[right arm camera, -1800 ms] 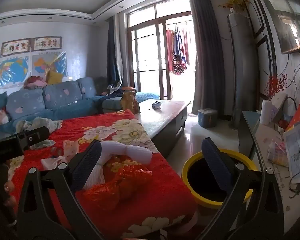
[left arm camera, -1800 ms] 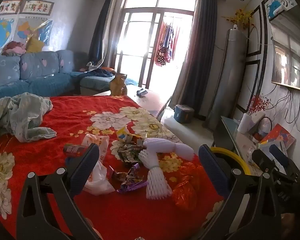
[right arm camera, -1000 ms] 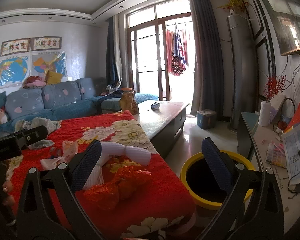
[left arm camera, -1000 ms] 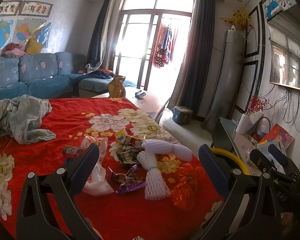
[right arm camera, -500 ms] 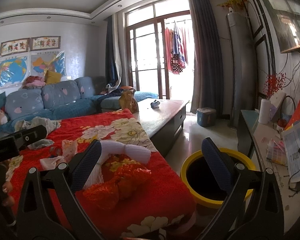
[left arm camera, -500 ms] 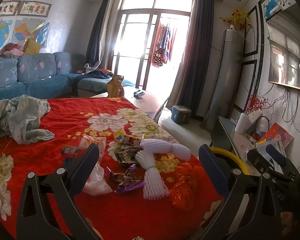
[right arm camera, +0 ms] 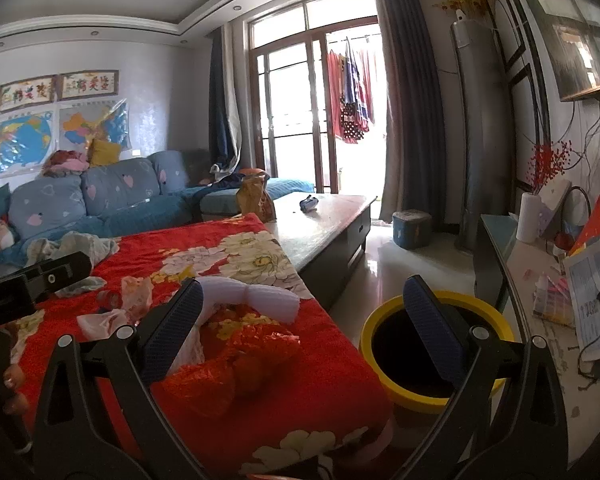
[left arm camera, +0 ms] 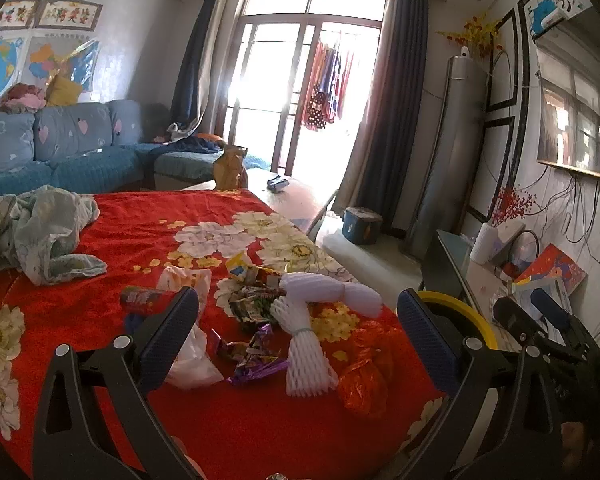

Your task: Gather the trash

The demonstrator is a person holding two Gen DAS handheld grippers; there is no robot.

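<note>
Left claw (left arm camera: 298,320) hangs wide open over the red floral tabletop (left arm camera: 140,220), gripping nothing. Between its fingers lies the trash: white foam netting (left arm camera: 308,344), crumpled snack wrappers (left arm camera: 256,304), a purple wrapper (left arm camera: 256,360), a white plastic bag (left arm camera: 192,360) partly hidden behind the left finger, and a red plastic bag (left arm camera: 360,380) at the near right edge. Right claw (right arm camera: 300,320) is spread just as wide, empty too. The yellow-rimmed bin (right arm camera: 384,316) stands on the floor right of the tabletop, its right side blocked by a finger. A bundle of cloth (left arm camera: 40,232) sits far left; print on the wrappers is unreadable.
</note>
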